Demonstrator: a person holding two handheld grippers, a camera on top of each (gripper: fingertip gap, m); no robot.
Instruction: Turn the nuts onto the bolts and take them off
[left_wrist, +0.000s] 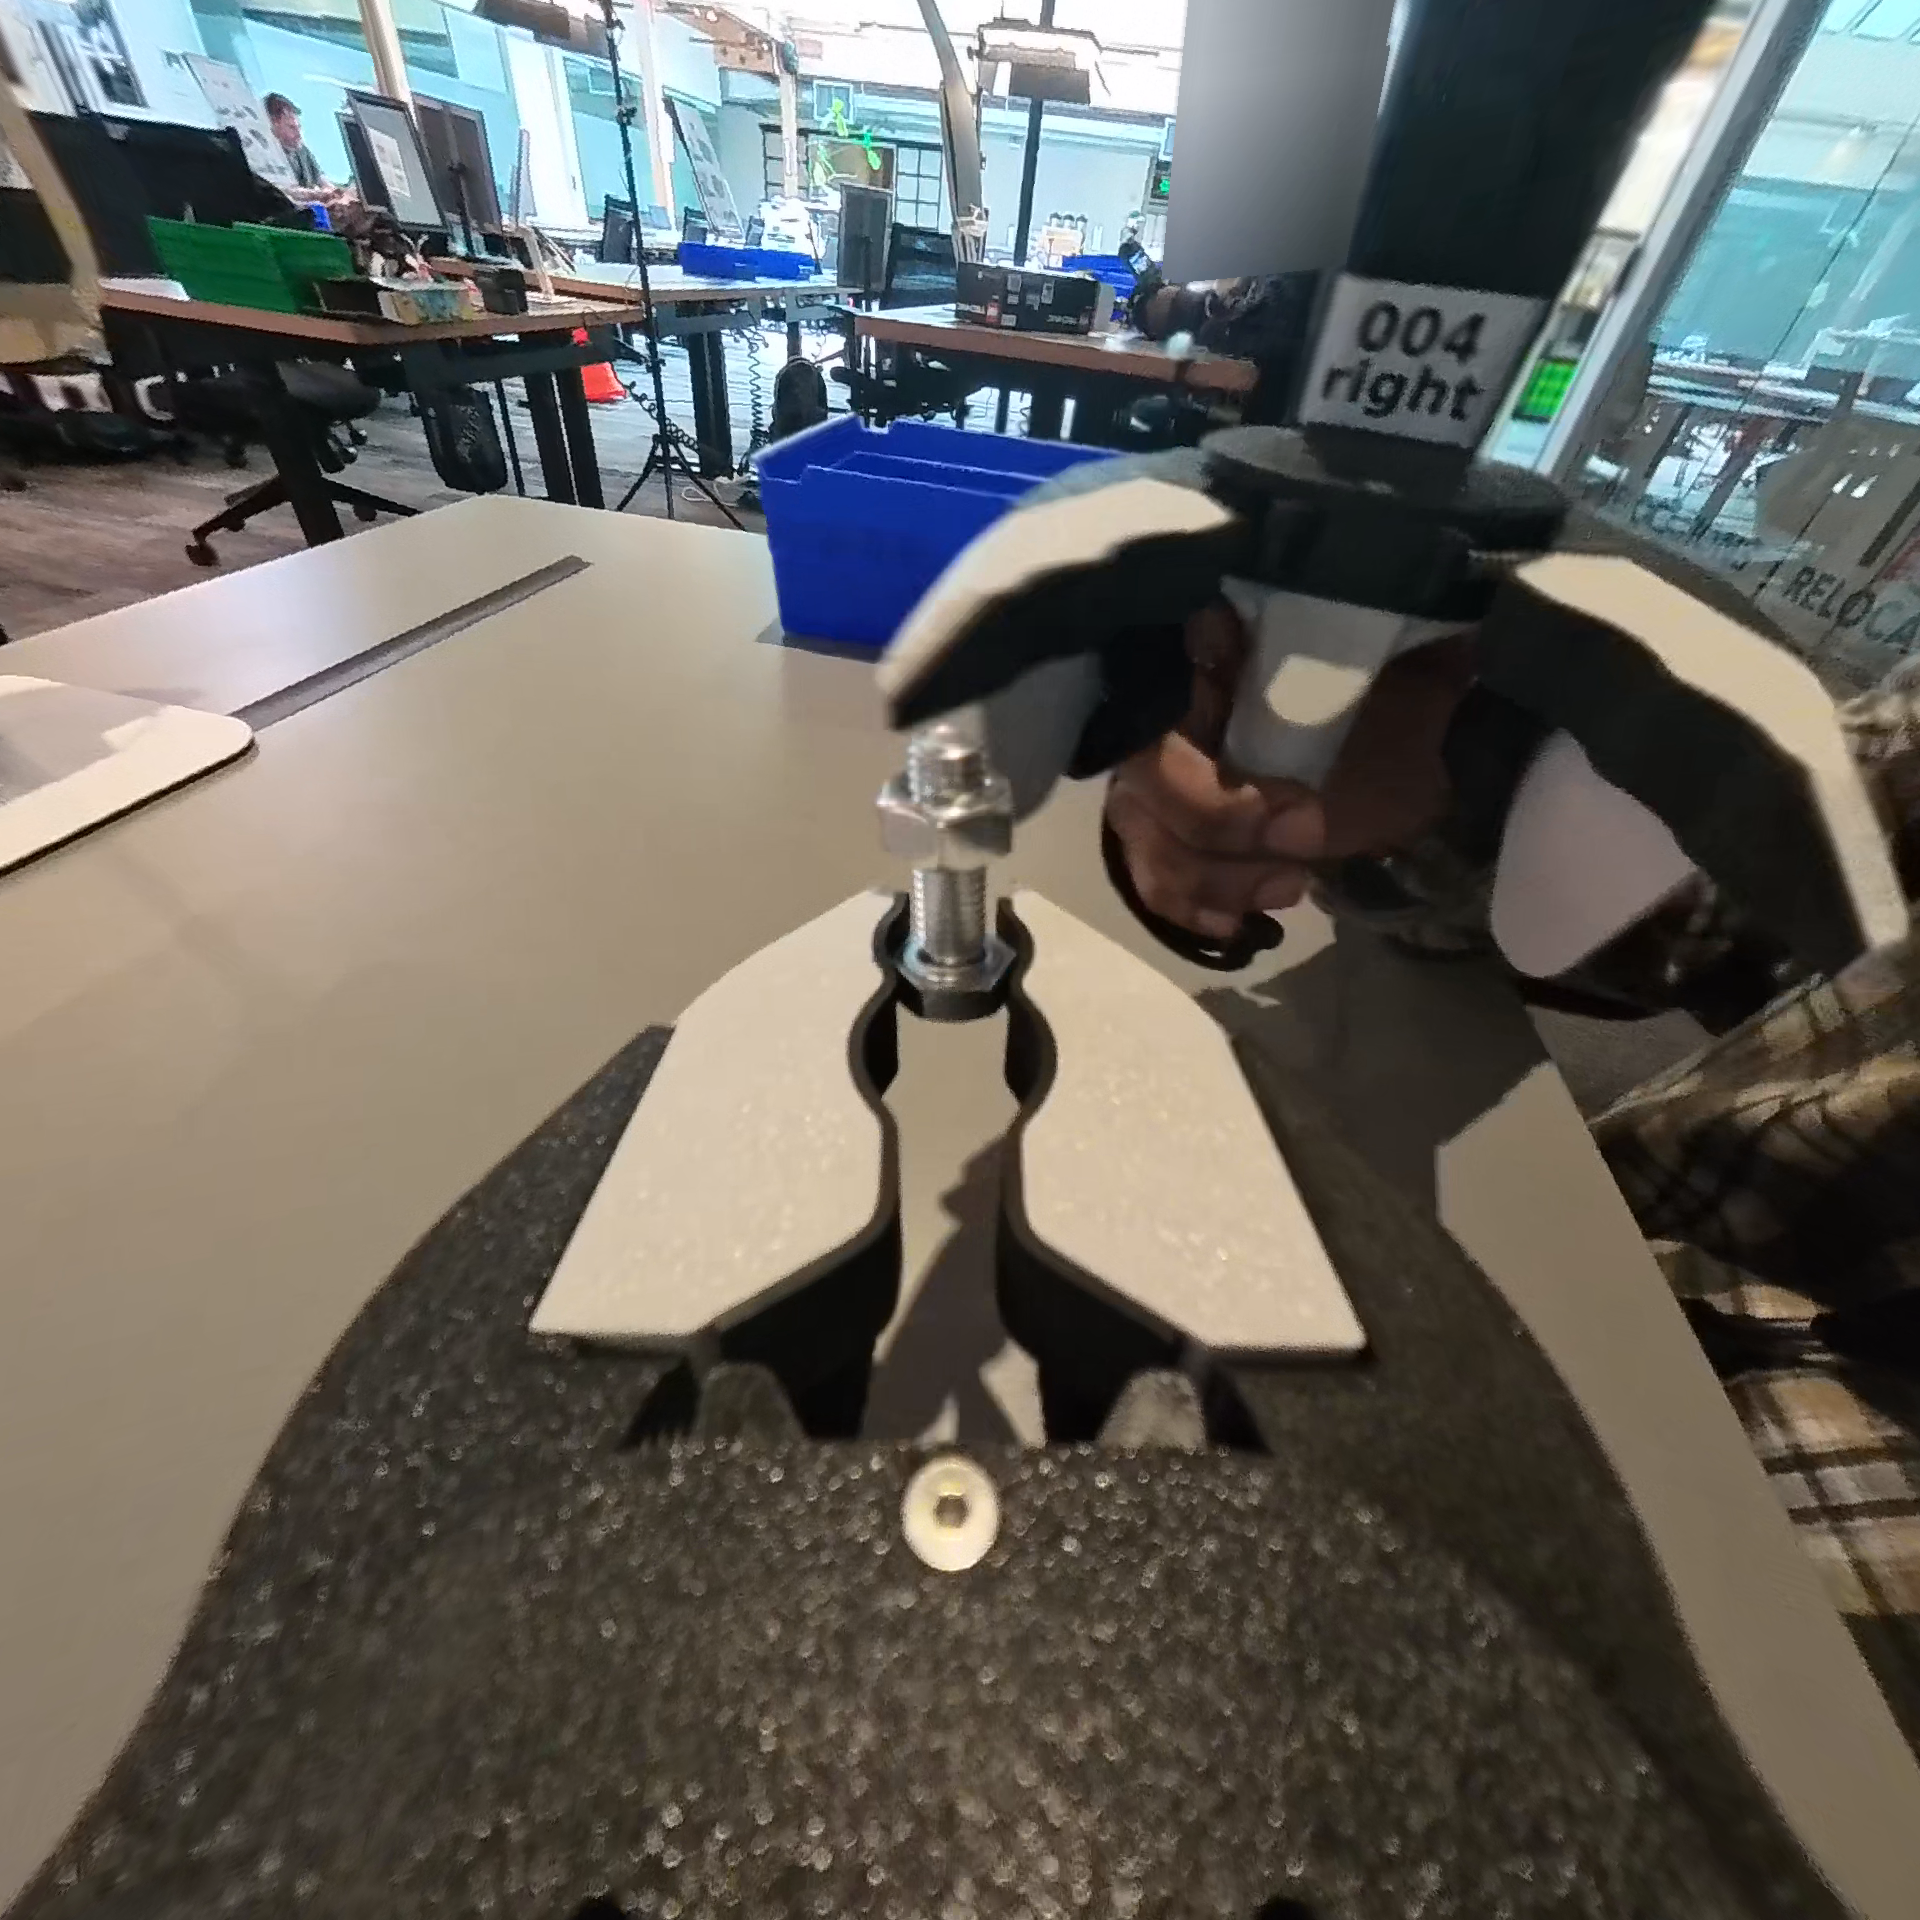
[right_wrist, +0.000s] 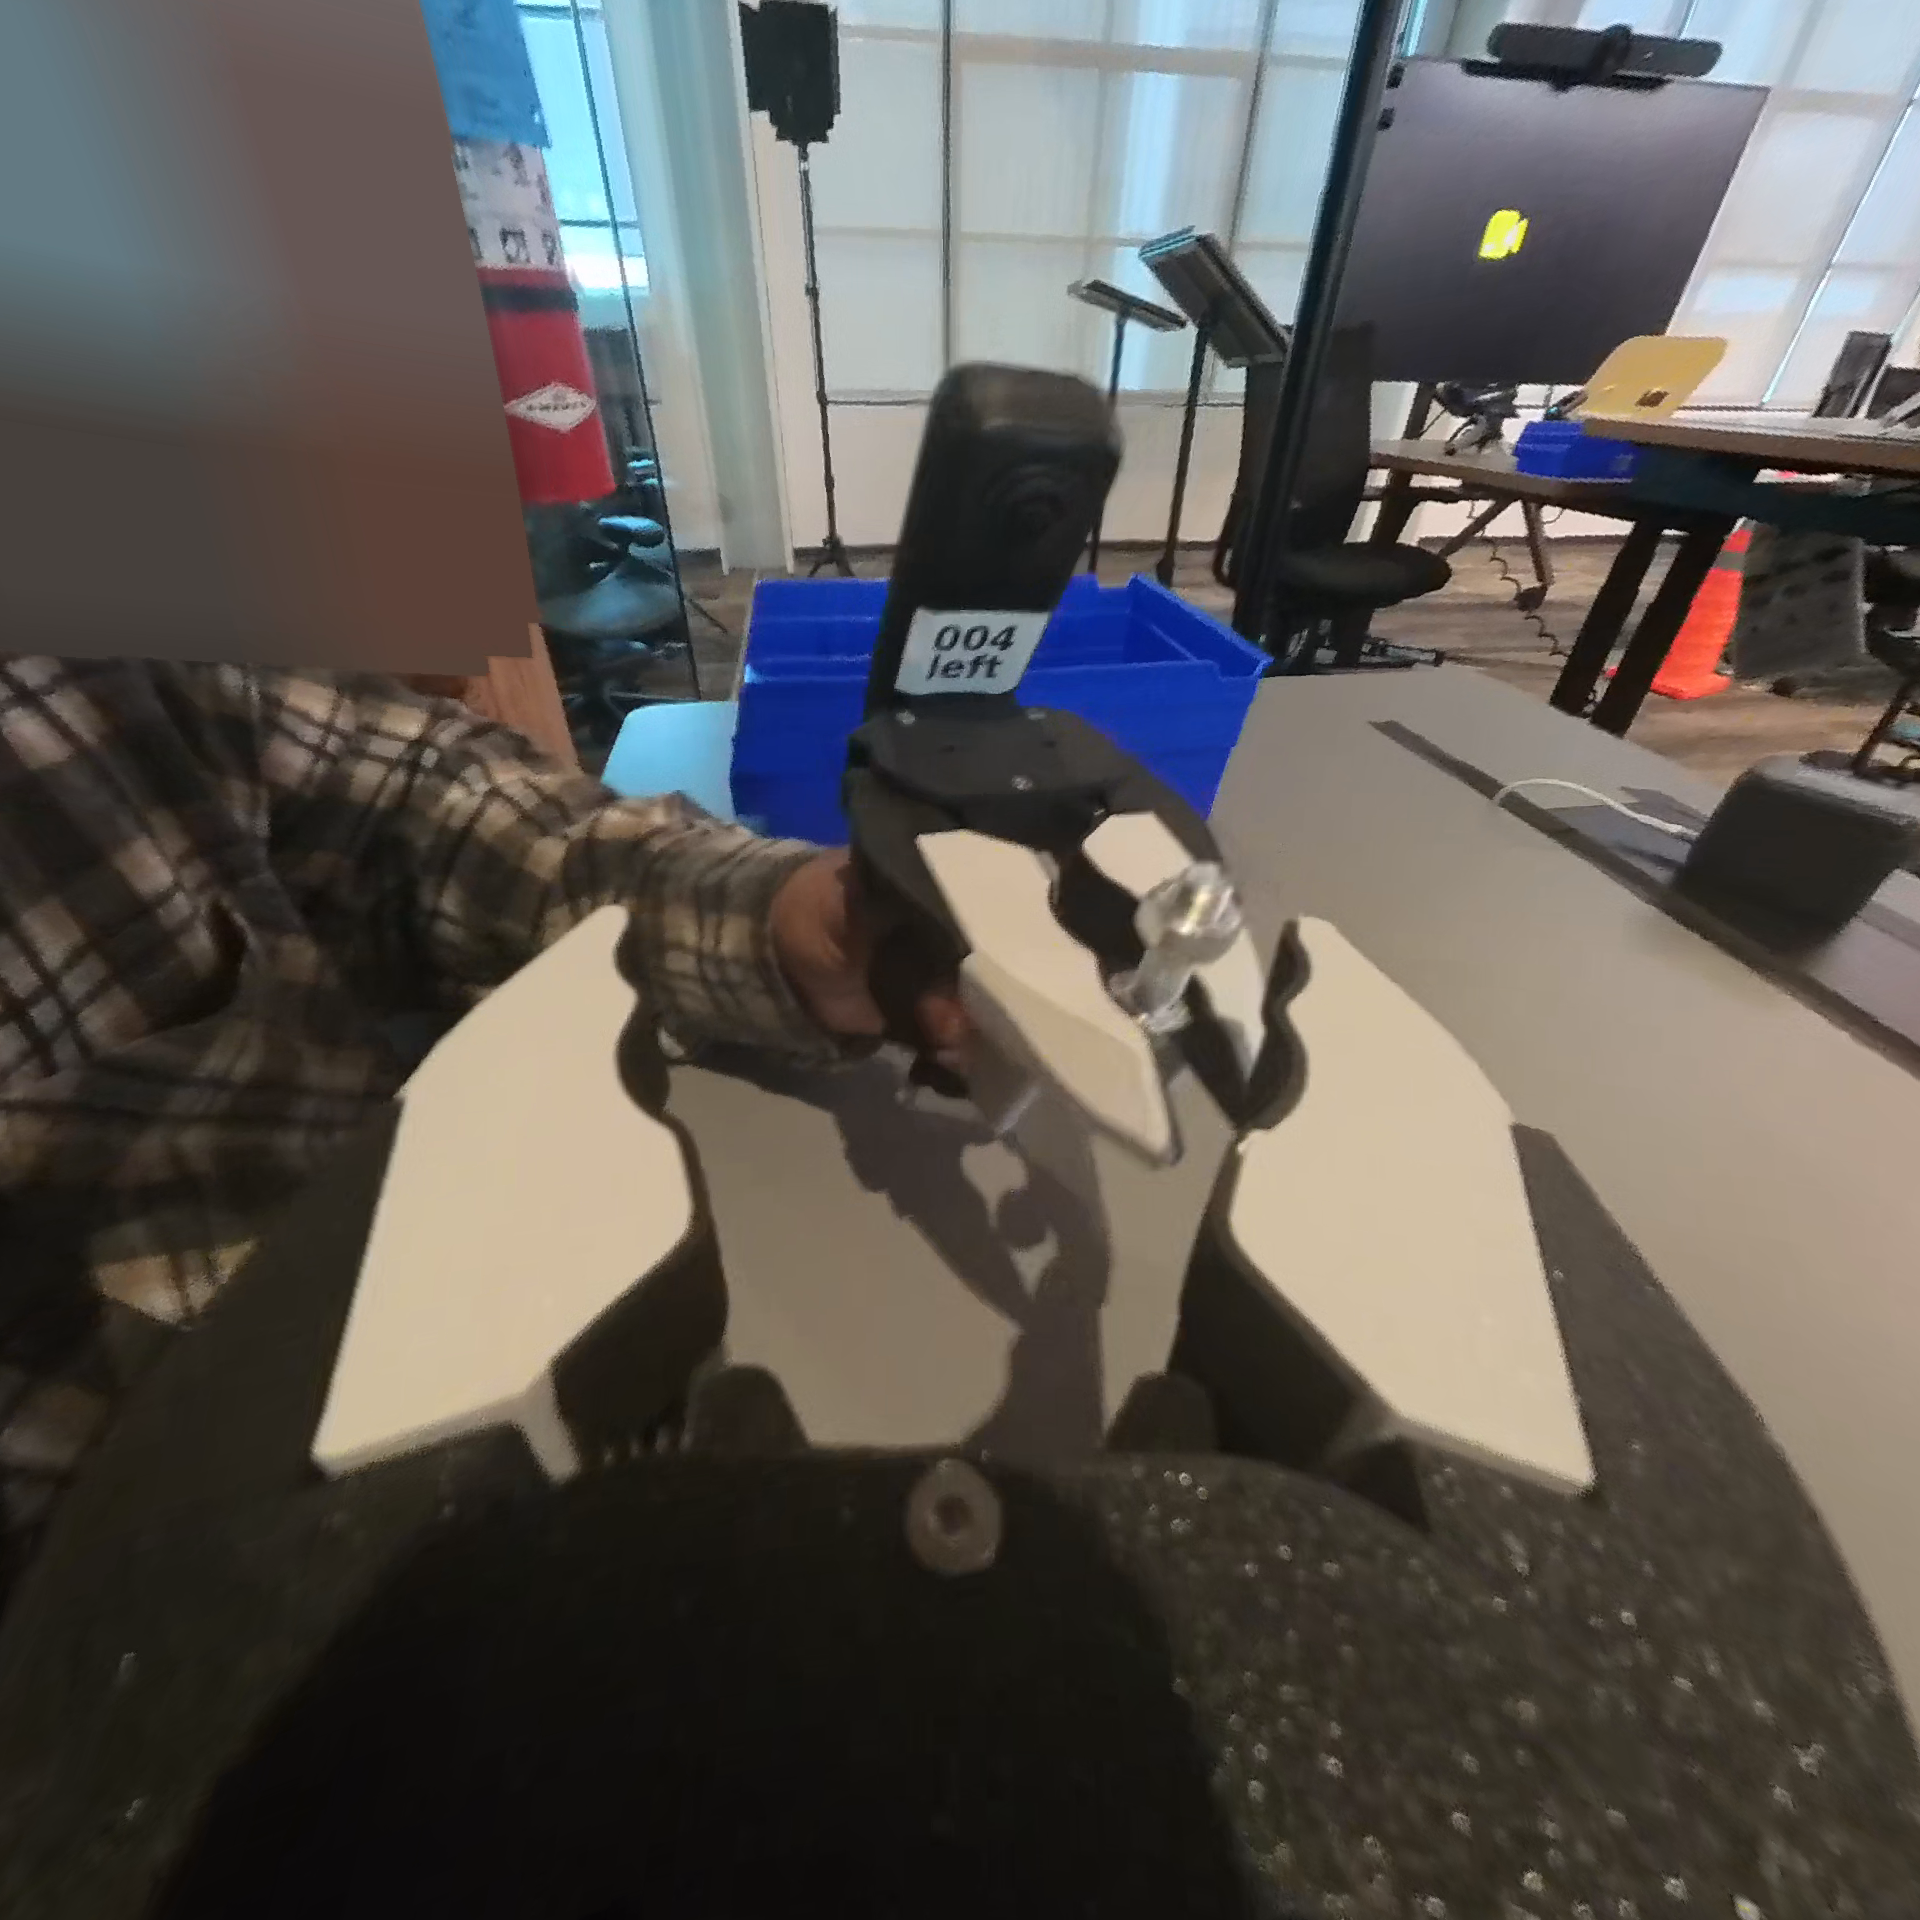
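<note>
in the left wrist view the left tongs (left_wrist: 948, 971) clamp the head of an upright bolt (left_wrist: 948, 914) above the grey tabletop (left_wrist: 416, 935), its nut (left_wrist: 943, 814) near the top, while in the right wrist view the right tongs (right_wrist: 956, 997) stand apart, empty.

Shiny threaded metal bolt (left_wrist: 943, 894) and nut (left_wrist: 943, 812); smooth matt grey bench (left_wrist: 468, 831); glossy blue plastic bin (left_wrist: 894, 530); checked cloth sleeve (right_wrist: 312, 883).

An open-plan office lab is stretching around us: desks (left_wrist: 364, 322) carrying monitors (left_wrist: 390, 156), chairs (right_wrist: 1340, 561), tripods (right_wrist: 821, 312), blue bins (left_wrist: 894, 540), glass walls.
</note>
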